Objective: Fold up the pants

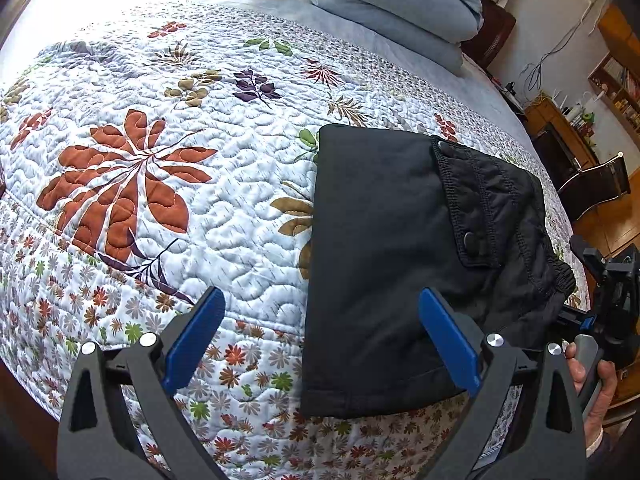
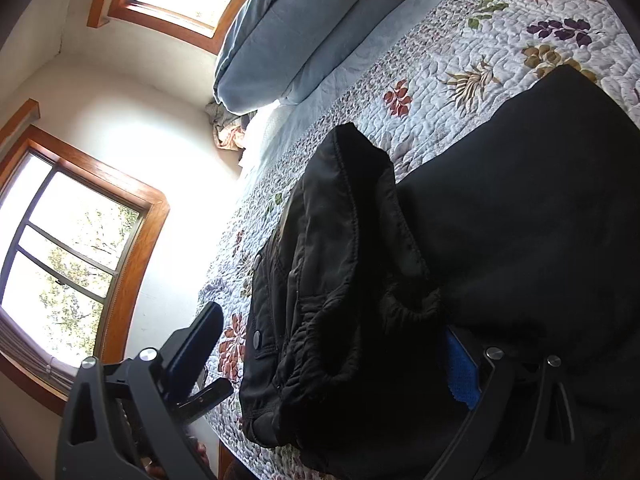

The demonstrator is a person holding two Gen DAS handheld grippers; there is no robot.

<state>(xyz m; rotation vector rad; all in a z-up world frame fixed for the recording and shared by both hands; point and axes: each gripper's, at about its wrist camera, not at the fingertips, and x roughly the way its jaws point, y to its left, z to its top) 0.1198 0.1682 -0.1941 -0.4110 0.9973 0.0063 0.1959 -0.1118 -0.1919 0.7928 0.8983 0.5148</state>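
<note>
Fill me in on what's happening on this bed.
A person with a gripper in each hand is folding black pants on a floral quilt. The pants lie folded into a compact bundle, waistband on top. The left gripper and right gripper are both open, at the bundle's near edge, gripping nothing.

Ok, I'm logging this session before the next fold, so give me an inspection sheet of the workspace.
Surface: floral quilt on a bed, lying flat.
Job's things: black pants folded into a compact bundle, waistband at one end.
Clutter: blue folded bedding at the far end.
Grippers: left gripper open, nothing between its jaws; right gripper open, straddling the pants' edge.
Cables: wires hanging on the far wall.
Surroundings: wood-framed windows, wooden shelves.
</note>
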